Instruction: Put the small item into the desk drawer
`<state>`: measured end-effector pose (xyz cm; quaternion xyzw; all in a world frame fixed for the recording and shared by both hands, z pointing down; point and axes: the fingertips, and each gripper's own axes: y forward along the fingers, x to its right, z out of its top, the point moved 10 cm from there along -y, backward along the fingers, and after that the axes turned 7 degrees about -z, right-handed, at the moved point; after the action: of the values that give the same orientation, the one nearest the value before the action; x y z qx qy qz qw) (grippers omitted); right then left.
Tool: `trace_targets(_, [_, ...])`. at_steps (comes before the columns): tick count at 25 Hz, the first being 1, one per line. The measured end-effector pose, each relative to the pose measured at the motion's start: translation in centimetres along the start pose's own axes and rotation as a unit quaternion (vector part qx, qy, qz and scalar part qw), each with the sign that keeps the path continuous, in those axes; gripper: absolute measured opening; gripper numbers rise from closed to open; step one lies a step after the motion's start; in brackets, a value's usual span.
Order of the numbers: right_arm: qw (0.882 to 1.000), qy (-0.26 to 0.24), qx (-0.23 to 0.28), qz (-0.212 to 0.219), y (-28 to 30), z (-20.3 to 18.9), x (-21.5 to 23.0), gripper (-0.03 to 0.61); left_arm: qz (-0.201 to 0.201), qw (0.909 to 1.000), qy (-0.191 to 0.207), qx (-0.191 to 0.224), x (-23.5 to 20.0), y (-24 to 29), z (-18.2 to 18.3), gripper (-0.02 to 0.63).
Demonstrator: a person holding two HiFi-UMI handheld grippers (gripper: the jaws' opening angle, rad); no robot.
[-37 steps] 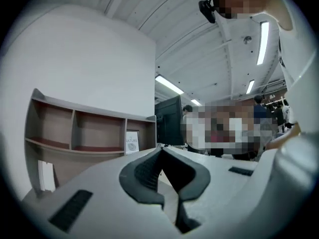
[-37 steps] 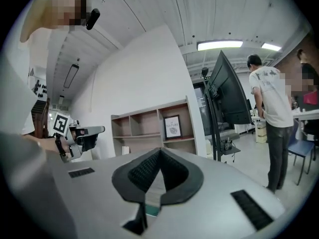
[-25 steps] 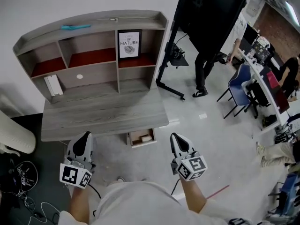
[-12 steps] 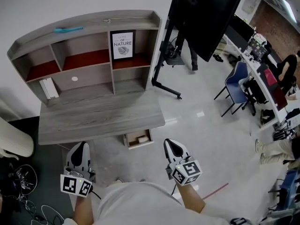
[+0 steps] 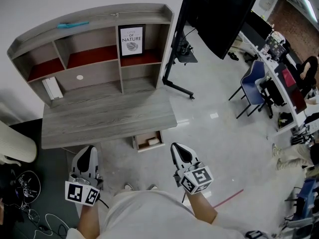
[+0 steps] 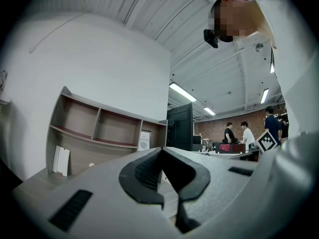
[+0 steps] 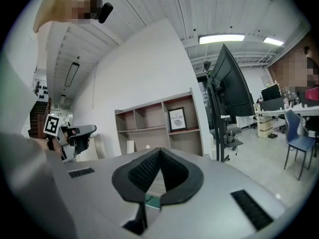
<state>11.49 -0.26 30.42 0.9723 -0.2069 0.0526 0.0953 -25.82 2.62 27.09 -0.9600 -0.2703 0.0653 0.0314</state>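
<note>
The grey wooden desk [image 5: 107, 118] with a shelf unit stands ahead of me. Under its front right edge a small drawer [image 5: 148, 141] is pulled open, with a pale object lying in it. A small white round item [image 5: 79, 77] sits at the back of the desktop, and a teal item [image 5: 72, 25] lies on top of the shelves. My left gripper [image 5: 88, 151] [image 6: 160, 151] and right gripper [image 5: 178, 149] [image 7: 159, 151] hover short of the desk's front edge. Both are shut, their tips touching and nothing held.
A framed print [image 5: 132, 38] and a white booklet [image 5: 51, 88] stand in the shelves. A large black screen on a wheeled stand [image 5: 219, 9] is right of the desk. Blue chairs [image 5: 254, 88] and people are far right. Cables [image 5: 22, 188] and a pale seat [image 5: 15, 143] lie left.
Both grippers have drawn back slightly from the desk and closer to my body. The person in dark trousers beside the screen stand has gone out of view.
</note>
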Motion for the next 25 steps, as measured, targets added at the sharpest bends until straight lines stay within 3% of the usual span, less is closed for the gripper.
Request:
trace_targets(14, [0.999, -0.013, 0.0, -0.035, -1.9, 0.0, -1.4, -0.003, -0.021, 0.9997, -0.004, -0.013, 0.0, -2.8, 0.0, 0.006])
trace_targets(25, [0.999, -0.03, -0.003, -0.034, -2.4, -0.9, -4.5, -0.003, -0.029, 0.9994, -0.014, -0.012, -0.5, -5.0, -0.8, 0.006])
